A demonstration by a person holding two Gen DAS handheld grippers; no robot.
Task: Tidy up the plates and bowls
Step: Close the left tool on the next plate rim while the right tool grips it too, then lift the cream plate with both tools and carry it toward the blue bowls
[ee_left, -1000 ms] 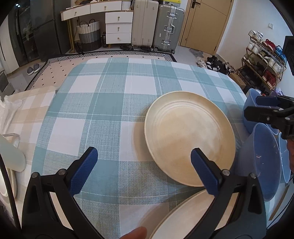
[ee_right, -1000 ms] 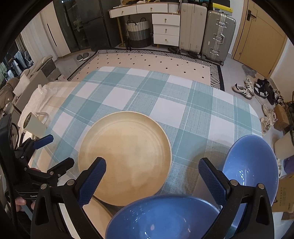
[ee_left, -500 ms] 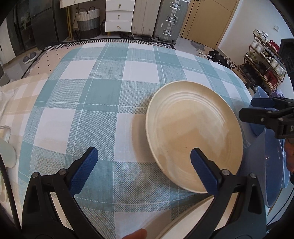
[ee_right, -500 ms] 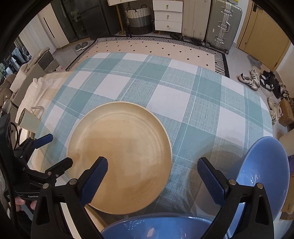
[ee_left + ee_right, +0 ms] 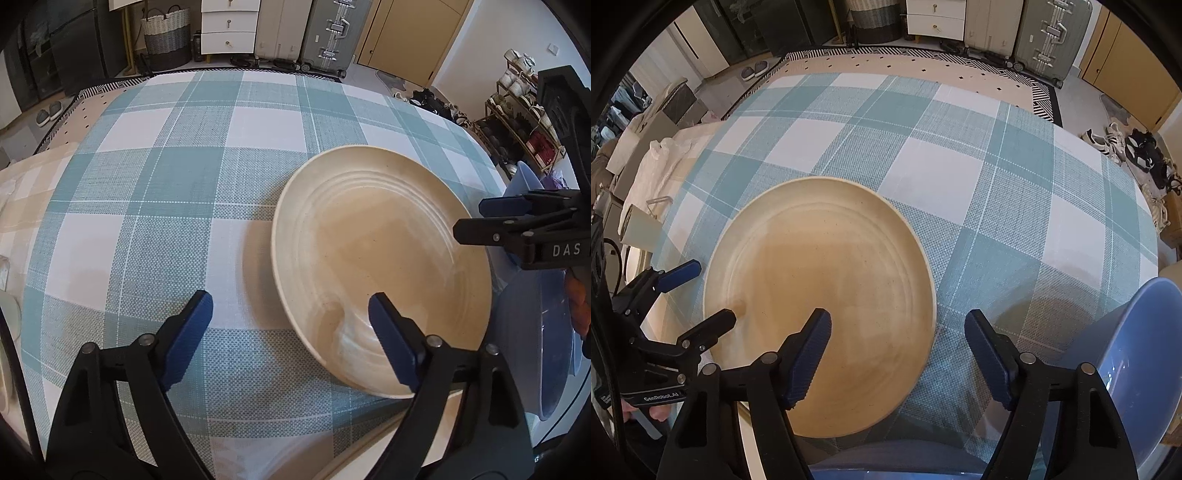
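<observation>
Left wrist view: the cream plate [image 5: 380,266] is seen right of centre on the checked tablecloth [image 5: 166,192], with the left gripper [image 5: 291,314] spread wide, its right finger over the plate. Right wrist view: the right gripper [image 5: 897,350] is likewise held apart, nothing grasped; a blue bowl [image 5: 1137,362] sits at lower right.

The left gripper [image 5: 290,317] was held low with its blue-padded jaws spread wide and nothing between them. The right gripper [image 5: 897,339] was likewise spread apart and empty. A bare hand [image 5: 578,306], probably the right one, showed behind it.
</observation>
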